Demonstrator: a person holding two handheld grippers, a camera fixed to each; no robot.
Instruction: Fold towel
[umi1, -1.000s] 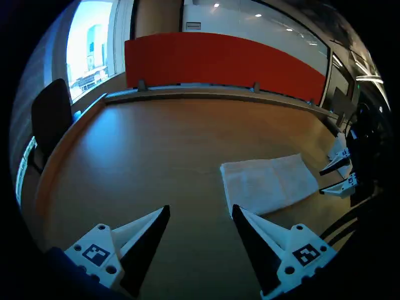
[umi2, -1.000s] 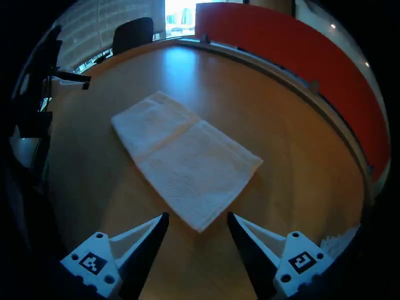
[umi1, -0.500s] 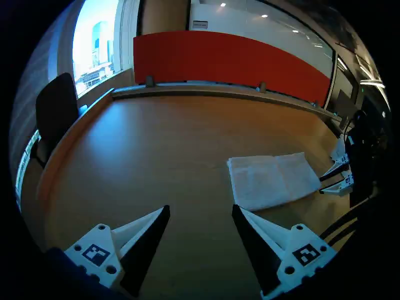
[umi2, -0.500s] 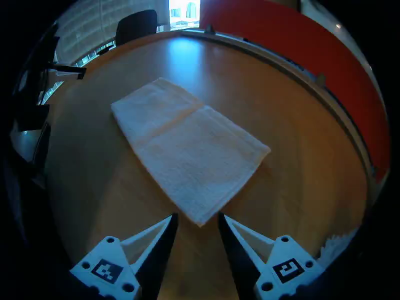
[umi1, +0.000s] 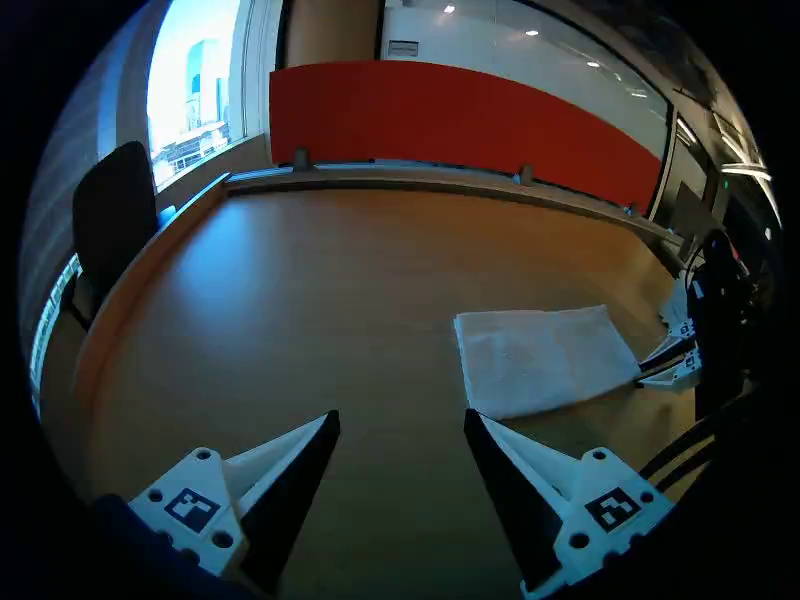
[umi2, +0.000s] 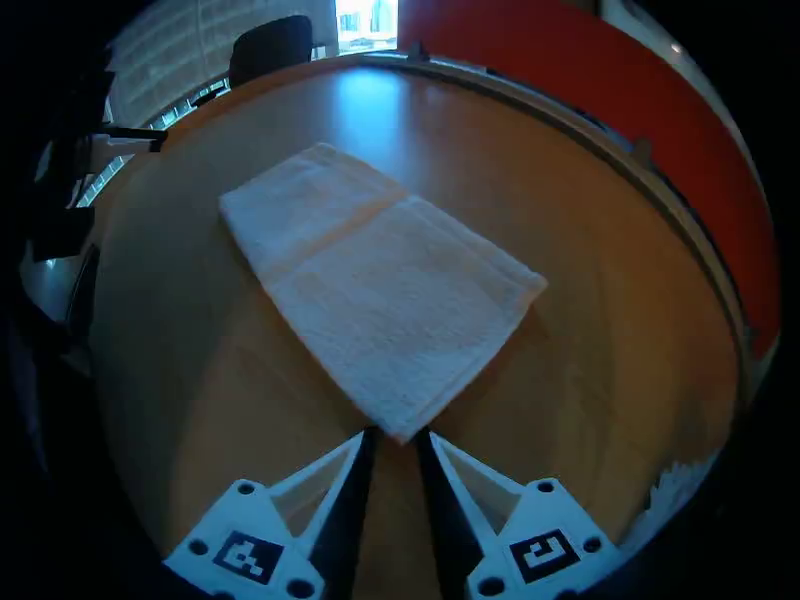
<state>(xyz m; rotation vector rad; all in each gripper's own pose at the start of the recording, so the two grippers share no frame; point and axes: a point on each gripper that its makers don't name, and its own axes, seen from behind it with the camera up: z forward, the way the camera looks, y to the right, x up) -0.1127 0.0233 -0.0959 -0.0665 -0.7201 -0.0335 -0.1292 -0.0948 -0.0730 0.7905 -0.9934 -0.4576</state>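
A white towel, folded into a rectangle, lies flat on the wooden table. In the right gripper view its near corner pokes in between the fingertips of my right gripper, whose fingers have narrowed onto that corner. In the left gripper view the towel lies ahead and to the right. My left gripper hovers wide open over bare wood, a short way off the towel's left edge. The right gripper shows there at the towel's far right corner, with dark gear behind it.
A red partition runs along the table's far edge. A black chair stands at the left by the window. Something white and crumpled lies on the table near the right gripper. Wide bare tabletop spreads left of the towel.
The right gripper has moved in on the towel's near corner and its fingers have closed from wide apart to a narrow gap. The left gripper stayed open and hardly moved.
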